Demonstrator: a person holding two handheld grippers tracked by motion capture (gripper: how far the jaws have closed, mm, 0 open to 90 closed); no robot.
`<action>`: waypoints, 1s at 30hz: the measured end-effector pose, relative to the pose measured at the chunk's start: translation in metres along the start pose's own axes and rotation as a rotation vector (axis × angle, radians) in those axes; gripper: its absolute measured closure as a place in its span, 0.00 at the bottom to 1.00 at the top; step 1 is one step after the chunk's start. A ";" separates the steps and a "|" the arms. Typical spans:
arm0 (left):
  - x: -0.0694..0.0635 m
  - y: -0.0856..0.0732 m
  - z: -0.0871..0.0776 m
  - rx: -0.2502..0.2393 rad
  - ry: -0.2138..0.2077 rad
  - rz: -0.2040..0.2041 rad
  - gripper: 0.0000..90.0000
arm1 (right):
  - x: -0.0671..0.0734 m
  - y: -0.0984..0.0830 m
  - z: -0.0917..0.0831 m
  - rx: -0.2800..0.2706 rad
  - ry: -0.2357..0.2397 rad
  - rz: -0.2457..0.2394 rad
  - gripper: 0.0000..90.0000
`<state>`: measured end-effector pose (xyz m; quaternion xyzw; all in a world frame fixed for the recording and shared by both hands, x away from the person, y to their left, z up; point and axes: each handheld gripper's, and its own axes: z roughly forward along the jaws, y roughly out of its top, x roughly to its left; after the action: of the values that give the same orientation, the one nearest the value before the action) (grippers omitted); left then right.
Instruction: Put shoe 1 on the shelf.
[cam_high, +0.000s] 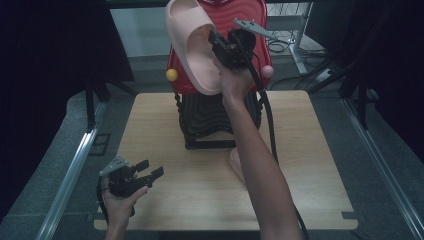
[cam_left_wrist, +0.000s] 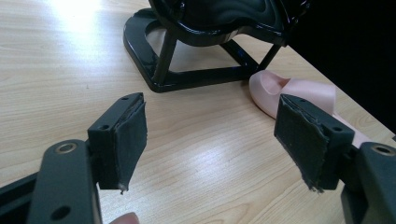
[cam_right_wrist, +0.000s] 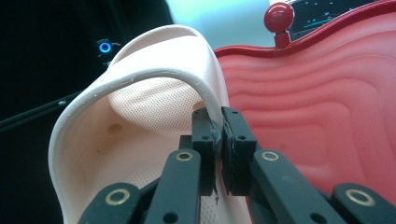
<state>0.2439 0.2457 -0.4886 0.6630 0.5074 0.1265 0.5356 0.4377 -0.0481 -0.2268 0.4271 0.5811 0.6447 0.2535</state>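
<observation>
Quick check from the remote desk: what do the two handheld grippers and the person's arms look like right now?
Both are black: the left gripper and the right gripper each carry a grey three-cornered plate on top. The fingers end in flat, frayed dark pads on blocks with screw holes; brass-ringed pivots join the links. A thick black cable trails from the right one. Forearms are bare, no sleeves.

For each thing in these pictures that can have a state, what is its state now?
Right gripper: shut on the strap edge of the raised slipper.
Raised slipper: held in the air in front of the red rack.
Left gripper: open, nothing between its jaws.
Second slipper: lying on the table beside the rack base.
Red rack: standing upright.
</observation>
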 end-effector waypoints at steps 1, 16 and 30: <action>0.001 0.000 0.000 0.003 0.000 -0.001 0.28 | -0.001 0.000 0.010 -0.003 -0.019 0.010 0.94; 0.004 -0.001 0.002 0.006 0.004 -0.007 0.28 | -0.004 0.005 0.048 -0.037 -0.126 0.020 0.93; 0.004 -0.001 0.001 0.005 0.008 -0.002 0.28 | -0.006 -0.002 0.034 -0.012 -0.046 0.025 0.65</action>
<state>0.2457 0.2483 -0.4913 0.6634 0.5106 0.1275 0.5319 0.4690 -0.0342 -0.2316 0.4478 0.5658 0.6412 0.2613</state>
